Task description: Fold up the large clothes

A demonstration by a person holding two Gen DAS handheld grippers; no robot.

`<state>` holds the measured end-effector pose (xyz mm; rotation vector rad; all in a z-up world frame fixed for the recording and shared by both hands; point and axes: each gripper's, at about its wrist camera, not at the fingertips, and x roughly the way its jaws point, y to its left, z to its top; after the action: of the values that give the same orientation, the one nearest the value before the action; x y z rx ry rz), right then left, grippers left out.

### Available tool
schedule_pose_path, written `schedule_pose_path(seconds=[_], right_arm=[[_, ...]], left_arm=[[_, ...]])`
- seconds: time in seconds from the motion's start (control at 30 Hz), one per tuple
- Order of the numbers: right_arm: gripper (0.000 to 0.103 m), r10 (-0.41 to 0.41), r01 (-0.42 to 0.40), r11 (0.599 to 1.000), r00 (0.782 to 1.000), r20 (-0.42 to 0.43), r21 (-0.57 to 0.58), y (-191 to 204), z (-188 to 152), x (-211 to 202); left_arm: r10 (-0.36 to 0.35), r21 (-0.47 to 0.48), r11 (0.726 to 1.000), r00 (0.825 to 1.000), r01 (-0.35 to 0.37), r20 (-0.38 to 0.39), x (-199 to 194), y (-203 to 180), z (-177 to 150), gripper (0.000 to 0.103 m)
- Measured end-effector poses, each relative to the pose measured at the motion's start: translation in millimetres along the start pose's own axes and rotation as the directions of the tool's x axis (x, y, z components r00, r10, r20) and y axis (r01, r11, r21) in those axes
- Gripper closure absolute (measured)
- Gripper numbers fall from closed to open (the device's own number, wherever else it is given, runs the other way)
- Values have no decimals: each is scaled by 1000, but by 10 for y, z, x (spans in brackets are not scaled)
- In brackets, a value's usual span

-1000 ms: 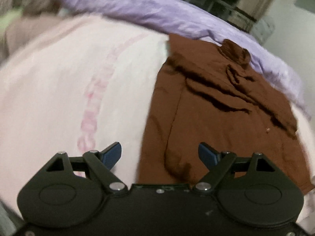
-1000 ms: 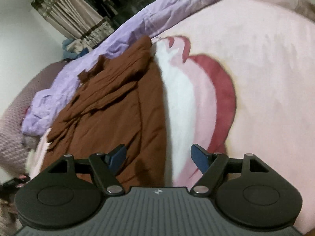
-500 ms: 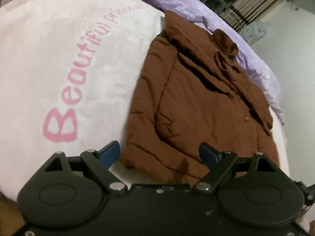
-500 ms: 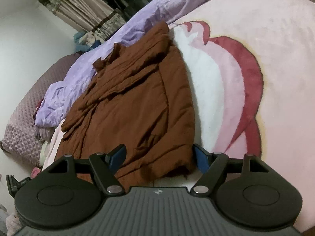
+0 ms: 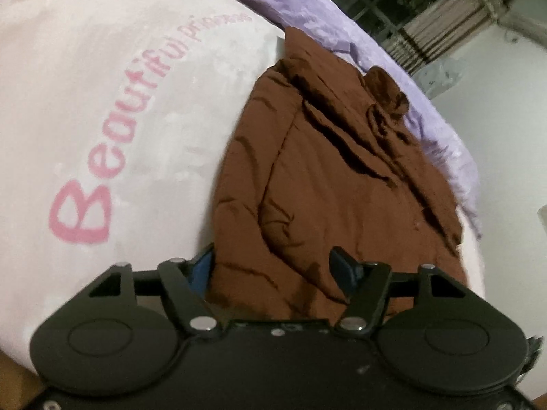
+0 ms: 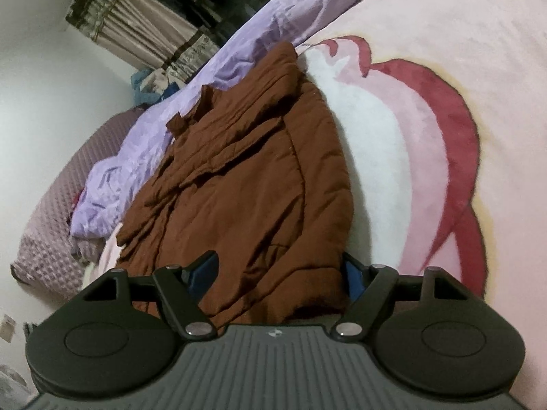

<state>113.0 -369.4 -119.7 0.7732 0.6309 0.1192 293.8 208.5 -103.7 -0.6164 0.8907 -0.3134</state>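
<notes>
Both grippers are now sitting lower and closer on the near hem of the rumpled rust-brown padded jacket (image 5: 342, 177) than a second ago, when more of the pale pink plush blanket (image 5: 112, 78) with pink "Beautiful princess" lettering was showing between tool and cloth. Left gripper (image 5: 273, 266): jaws have just been closing, about half open, with the jacket's near left corner lying between them; whether the pads are pressing yet I cannot tell. Right gripper (image 6: 280, 273): jaws are standing wide, straddling the hem's right corner, pads beside the fabric rather than pinching it. Jacket is lying lengthwise on the blanket, collar at the far end against the crumpled lilac bedsheet (image 6: 143, 157), sleeves already turned in. Judged step: taking hold of the hem for a fold toward the collar. Next move is calling for both jaws closing through all layers, then lifting evenly.
</notes>
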Motion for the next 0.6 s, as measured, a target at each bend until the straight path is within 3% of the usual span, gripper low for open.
schedule_pose_path(seconds=[0.07,0.13,0.17,0.2,0.23,0.27,0.3,0.47,0.6], right_arm=[[16,13,-13,999,1000,9,31,-50,8,10],[19,11,-12,998,1000,20,55,-46,25,36],[26,-3,2,998,1000,20,59,-26,35,50],[39,-15,14,999,1000,18,50,3,37,57],[48,-23,23,999,1000,19,33,34,35,54],[63,-33,33,999,999,23,15,65,30,41],[69,-37,37,999,999,25,4,86,28,21],[81,33,-35,999,997,69,22,130,131,-101],[85,119,-129,990,984,136,63,137,373,-103]], left_arm=[[-4,-25,1000,1000,4,7,-3,33,9,46],[2,-46,999,1000,-3,-7,34,36,36,73],[-7,-59,998,1000,5,-22,59,40,46,79],[-24,-73,997,999,22,-34,74,44,53,85],[-33,-74,997,999,31,-30,64,37,57,87],[-35,-63,997,999,34,-20,43,19,63,88],[-45,-55,997,999,45,-5,13,-5,67,89],[-131,-25,991,987,134,90,-156,-171,187,90],[-170,47,985,974,165,150,-184,-417,426,90]])
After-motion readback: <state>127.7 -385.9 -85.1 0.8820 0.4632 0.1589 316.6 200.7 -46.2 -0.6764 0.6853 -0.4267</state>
